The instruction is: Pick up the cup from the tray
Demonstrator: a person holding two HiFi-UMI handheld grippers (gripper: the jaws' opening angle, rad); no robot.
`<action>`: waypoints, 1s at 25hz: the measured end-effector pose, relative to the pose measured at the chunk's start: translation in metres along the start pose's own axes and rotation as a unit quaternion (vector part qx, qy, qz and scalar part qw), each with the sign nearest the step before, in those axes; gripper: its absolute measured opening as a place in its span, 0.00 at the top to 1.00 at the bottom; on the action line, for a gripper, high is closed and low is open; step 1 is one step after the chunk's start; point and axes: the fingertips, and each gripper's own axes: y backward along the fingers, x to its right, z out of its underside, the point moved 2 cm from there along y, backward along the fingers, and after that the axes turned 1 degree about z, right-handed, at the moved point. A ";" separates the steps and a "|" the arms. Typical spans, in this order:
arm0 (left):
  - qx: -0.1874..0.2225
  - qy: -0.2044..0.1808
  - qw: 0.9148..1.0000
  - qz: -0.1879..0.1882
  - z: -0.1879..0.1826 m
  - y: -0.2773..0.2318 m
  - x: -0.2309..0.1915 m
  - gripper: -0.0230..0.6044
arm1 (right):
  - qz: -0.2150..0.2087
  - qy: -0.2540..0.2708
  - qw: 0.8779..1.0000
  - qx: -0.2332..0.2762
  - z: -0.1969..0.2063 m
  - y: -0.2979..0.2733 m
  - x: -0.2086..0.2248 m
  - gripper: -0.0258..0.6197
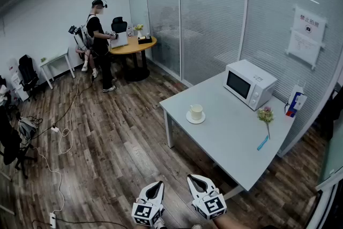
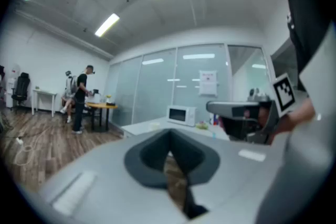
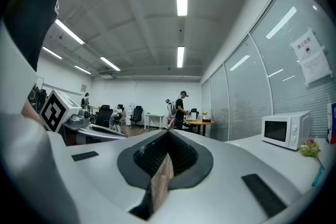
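Note:
A pale cup point(image 1: 196, 111) stands on a small round white tray point(image 1: 195, 118) near the left end of the grey table point(image 1: 225, 137). Both grippers hang low at the bottom of the head view, well short of the table and far from the cup. My left gripper point(image 1: 159, 184) is shut with nothing in it; in its own view the left gripper point(image 2: 169, 136) has its jaws closed together. My right gripper point(image 1: 191, 177) is likewise shut and empty, and in its own view the right gripper point(image 3: 168, 136) shows only a thin slit between the jaws.
A white microwave point(image 1: 250, 83) stands at the table's back, with a flower point(image 1: 266, 115), a blue item point(image 1: 262, 142) and a carton point(image 1: 295, 101) toward the right end. Glass walls run behind. A person point(image 1: 101, 45) stands by a round wooden table point(image 1: 133, 45). Cables point(image 1: 59, 137) cross the floor.

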 end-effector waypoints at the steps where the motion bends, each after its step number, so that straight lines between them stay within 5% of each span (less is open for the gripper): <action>1: 0.000 -0.002 1.000 -0.001 0.000 0.001 -0.002 0.96 | 0.003 0.001 1.000 -0.001 -0.009 -0.002 -0.001 0.98; 25: 0.001 -0.008 1.000 0.013 -0.008 0.006 -0.077 0.96 | 0.012 -0.018 1.000 0.023 -0.023 -0.072 -0.034 0.98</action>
